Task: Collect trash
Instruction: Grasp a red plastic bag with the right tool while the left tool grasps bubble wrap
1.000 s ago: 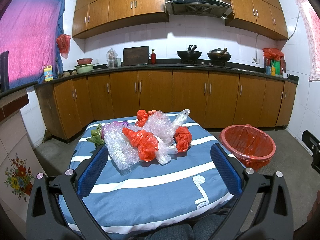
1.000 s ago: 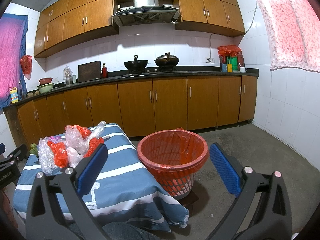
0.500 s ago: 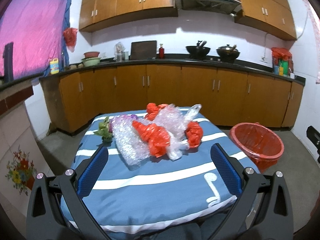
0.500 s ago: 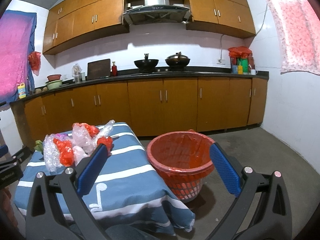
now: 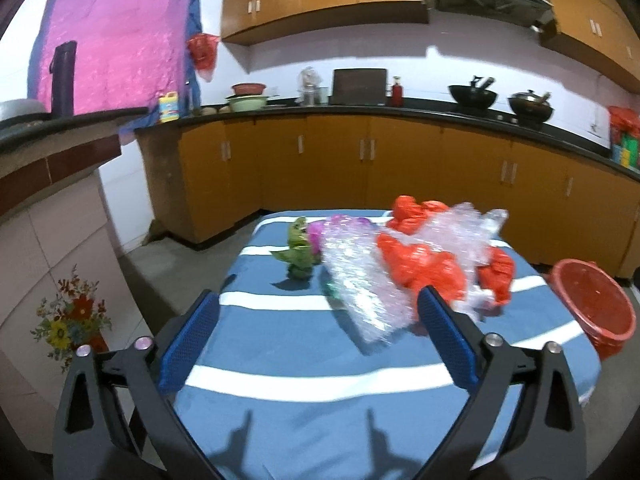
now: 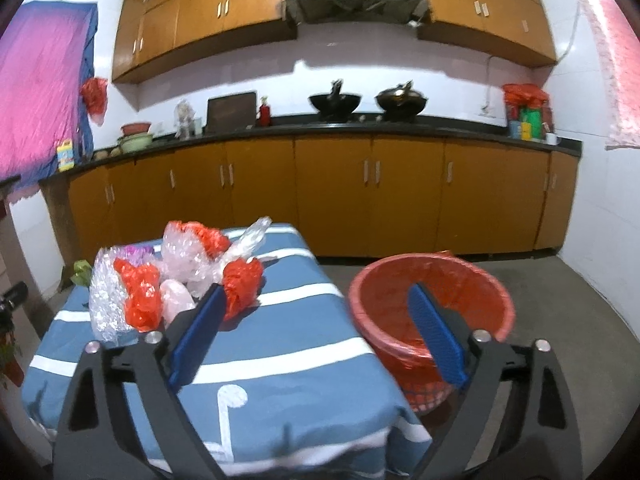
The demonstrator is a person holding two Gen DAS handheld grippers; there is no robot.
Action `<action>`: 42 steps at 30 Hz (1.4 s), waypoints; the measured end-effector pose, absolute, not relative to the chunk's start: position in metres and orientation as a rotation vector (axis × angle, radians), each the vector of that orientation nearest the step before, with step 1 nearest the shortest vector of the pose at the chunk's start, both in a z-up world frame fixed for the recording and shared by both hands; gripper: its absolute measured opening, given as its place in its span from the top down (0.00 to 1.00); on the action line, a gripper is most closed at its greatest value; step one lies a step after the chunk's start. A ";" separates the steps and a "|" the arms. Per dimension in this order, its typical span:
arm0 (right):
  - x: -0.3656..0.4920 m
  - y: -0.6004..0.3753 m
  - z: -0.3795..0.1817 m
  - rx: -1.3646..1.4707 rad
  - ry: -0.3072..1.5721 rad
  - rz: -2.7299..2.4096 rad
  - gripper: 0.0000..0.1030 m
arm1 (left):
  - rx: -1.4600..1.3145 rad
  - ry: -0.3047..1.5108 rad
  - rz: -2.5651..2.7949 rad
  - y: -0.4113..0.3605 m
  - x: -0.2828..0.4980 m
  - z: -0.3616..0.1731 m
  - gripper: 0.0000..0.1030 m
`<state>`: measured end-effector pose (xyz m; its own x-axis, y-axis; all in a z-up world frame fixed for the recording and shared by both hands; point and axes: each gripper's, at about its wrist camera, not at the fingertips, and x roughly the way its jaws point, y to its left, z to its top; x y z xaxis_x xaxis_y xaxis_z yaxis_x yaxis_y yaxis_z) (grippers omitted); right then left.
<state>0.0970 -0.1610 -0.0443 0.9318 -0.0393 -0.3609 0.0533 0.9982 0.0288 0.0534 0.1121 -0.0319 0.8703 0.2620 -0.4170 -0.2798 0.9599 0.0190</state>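
Observation:
A heap of trash lies on the blue striped tablecloth (image 5: 304, 364): clear bubble wrap (image 5: 360, 280), crumpled red plastic bags (image 5: 424, 264) and a small green scrap (image 5: 298, 254). My left gripper (image 5: 320, 308) hovers over the cloth just short of the bubble wrap, its jaws closing with nothing between them. In the right wrist view the same heap (image 6: 176, 276) sits left of my right gripper (image 6: 316, 300), whose jaws are also closing on nothing; its left pad (image 6: 200, 328) is near a red bag (image 6: 240, 284). A red-lined waste basket (image 6: 432, 304) stands on the floor right of the table.
Wooden cabinets (image 6: 340, 200) and a dark countertop with two woks (image 6: 334, 100) run along the back wall. A tiled counter (image 5: 48, 216) with a flower decal stands at the left. The basket (image 5: 592, 308) sits at the table's right edge; bare concrete floor (image 6: 560, 312) lies beyond it.
Both grippers have moved forward and lower toward the table. The left view has swung left, so the trash heap now lies right of centre. Both pairs of jaws have narrowed slightly.

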 end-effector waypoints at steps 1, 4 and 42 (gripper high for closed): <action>0.109 -0.156 -0.049 0.037 0.383 -0.038 0.21 | -0.048 0.437 0.297 0.117 0.058 -0.034 0.10; 0.141 -0.145 -0.063 0.056 0.433 -0.004 0.25 | -0.079 0.449 0.312 0.132 0.070 -0.039 0.13; 0.302 -0.092 -0.136 0.054 0.755 0.124 0.74 | -0.040 0.644 0.204 0.138 0.193 -0.094 0.20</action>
<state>0.3019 -0.0918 -0.1359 0.7214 0.1318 -0.6799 -0.0931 0.9913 0.0934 0.1931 0.1377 -0.0944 0.7804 0.1765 -0.5999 -0.2016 0.9791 0.0259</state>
